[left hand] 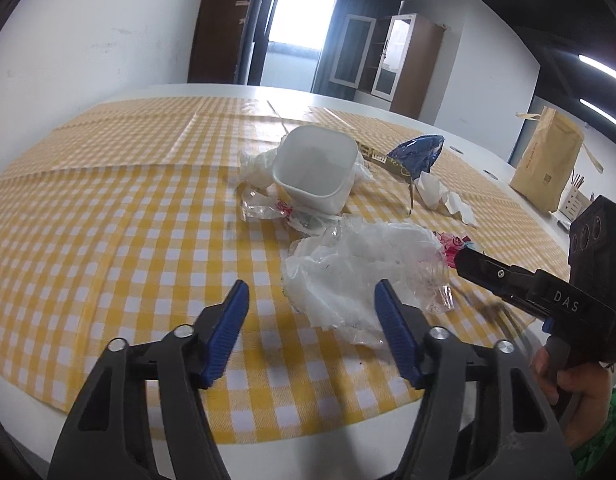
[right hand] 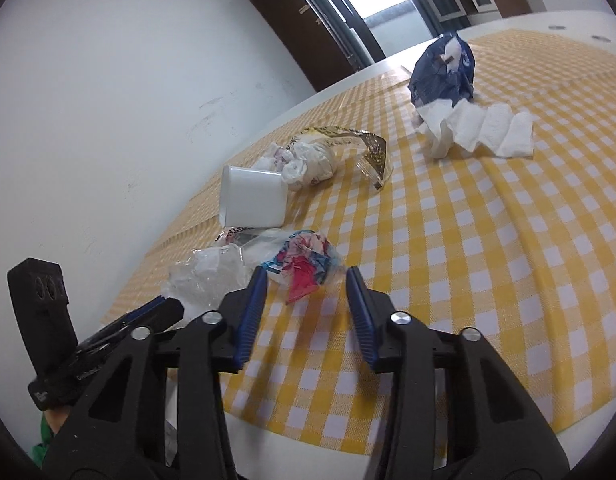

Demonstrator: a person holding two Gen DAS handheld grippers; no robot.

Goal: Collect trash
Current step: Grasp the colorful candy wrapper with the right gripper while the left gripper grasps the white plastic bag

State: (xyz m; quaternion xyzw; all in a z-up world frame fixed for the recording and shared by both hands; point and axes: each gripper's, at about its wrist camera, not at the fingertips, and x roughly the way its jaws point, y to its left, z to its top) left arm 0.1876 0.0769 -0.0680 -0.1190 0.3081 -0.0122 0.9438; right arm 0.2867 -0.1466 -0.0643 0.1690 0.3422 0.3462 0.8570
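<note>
Partly hidden behind the white container [left hand: 313, 168]: crumpled tissue [left hand: 255, 168] and gold-printed wrapper [left hand: 377, 158]. Print on the paper bag [left hand: 545, 160] too small to read. Blurred near the right tool [left hand: 463, 258]: tabletop [left hand: 489, 306].

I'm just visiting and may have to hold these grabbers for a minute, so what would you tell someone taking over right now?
Left gripper: open, empty, aimed at the crumpled clear plastic bag.
Right gripper: open, empty, just short of the red and blue printed wrapper.
Also on the yellow checked tablecloth: tipped white plastic tub, dark blue foil bag, creased white paper towel, clear and gold wrapper, wadded white tissues.
Done: nothing appears collected yet.
Left: pick up every piece. No bin shows in either view.
</note>
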